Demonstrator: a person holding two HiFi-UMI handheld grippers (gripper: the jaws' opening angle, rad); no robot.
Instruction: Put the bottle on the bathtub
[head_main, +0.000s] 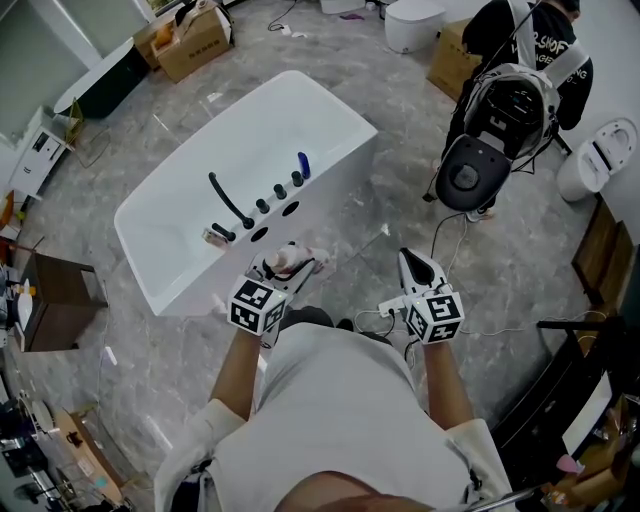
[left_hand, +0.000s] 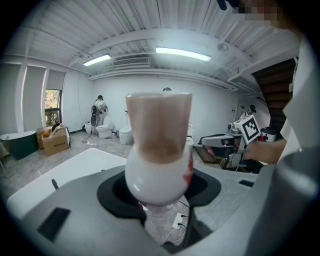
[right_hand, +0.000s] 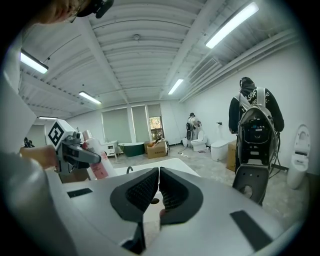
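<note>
The white bottle with a pinkish-brown cap lies between the jaws of my left gripper, which is shut on it just in front of the near rim of the white bathtub. In the left gripper view the bottle fills the middle, its cap pointing away, with the tub beyond at the left. My right gripper hovers over the floor to the right of the tub. Its ribbed pads are pressed together with nothing between them.
A black faucet, black knobs and a blue item sit on the tub's near ledge. A person in black with equipment stands at the top right. Toilets, cardboard boxes, a brown cabinet and a floor cable surround the area.
</note>
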